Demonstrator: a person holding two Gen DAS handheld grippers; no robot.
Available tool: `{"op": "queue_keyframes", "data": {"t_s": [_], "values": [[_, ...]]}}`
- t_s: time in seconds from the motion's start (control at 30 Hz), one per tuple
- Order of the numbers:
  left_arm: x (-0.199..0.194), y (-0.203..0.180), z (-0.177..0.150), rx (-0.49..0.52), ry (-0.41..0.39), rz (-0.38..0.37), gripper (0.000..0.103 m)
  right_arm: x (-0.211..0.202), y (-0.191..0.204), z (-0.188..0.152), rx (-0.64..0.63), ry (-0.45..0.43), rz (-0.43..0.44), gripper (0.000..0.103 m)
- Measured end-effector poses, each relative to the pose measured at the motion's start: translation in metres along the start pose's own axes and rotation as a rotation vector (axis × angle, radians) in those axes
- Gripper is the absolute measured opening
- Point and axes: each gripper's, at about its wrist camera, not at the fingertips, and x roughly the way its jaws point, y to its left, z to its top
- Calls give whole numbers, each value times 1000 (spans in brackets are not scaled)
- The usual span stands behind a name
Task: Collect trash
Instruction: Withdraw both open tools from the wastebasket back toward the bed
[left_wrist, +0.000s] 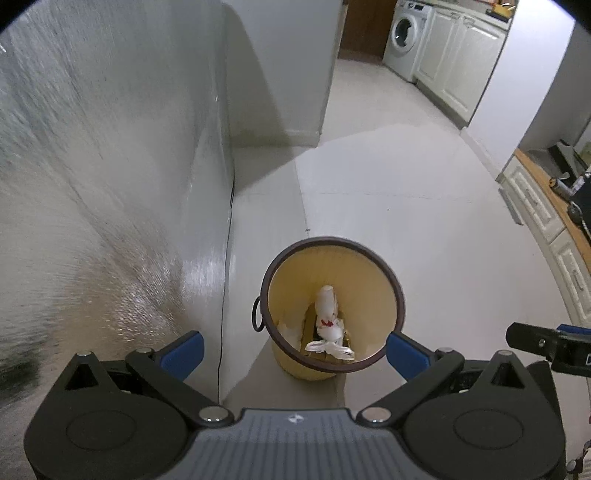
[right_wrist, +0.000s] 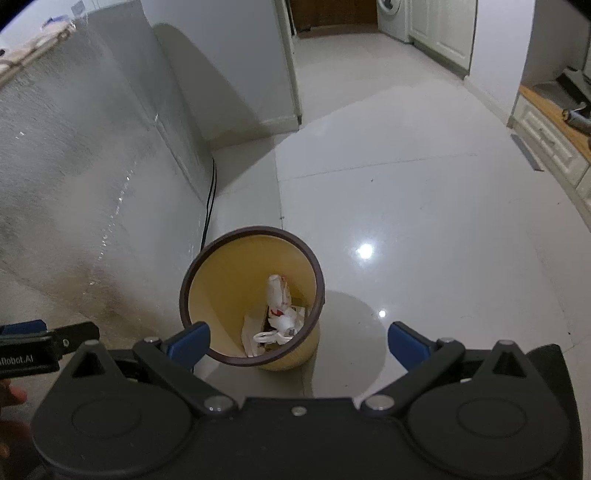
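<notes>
The bin stands on the floor beside the fridge, below and ahead of both grippers, mouth up, with a knotted white bag inside. Left gripper sits centred over it, right gripper offset rightward; both jaws spread, empty. "Robot.AI" reads on the left one's side.

The yellow plastic bin with a dark brown rim stood open-topped on the glossy white tile floor, with crumpled white plastic bags low inside, leaving its upper space free. At nine o'clock the textured silver appliance side rose close beside the bin, a black cable hanging along its edge. From twelve to three o'clock the floor lay clear to the white cabinets.
</notes>
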Motion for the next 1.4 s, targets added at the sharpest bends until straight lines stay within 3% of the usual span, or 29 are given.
{"op": "queue_keyframes", "data": {"t_s": [0.47, 0.83, 1.13, 1.4], "values": [[-99, -16, -12, 47, -132, -47, 103, -104, -2, -25, -7, -149, -16, 103], [-185, -24, -21, 83, -280, -143, 103, -190, 7, -39, -17, -314, -11, 103], [-253, -29, -26, 115, -405, -151, 103, -262, 20, -41, -44, -456, -35, 103], [-321, -17, -31, 126, -554, -142, 103, -314, 41, -40, -87, -577, -4, 103]]}}
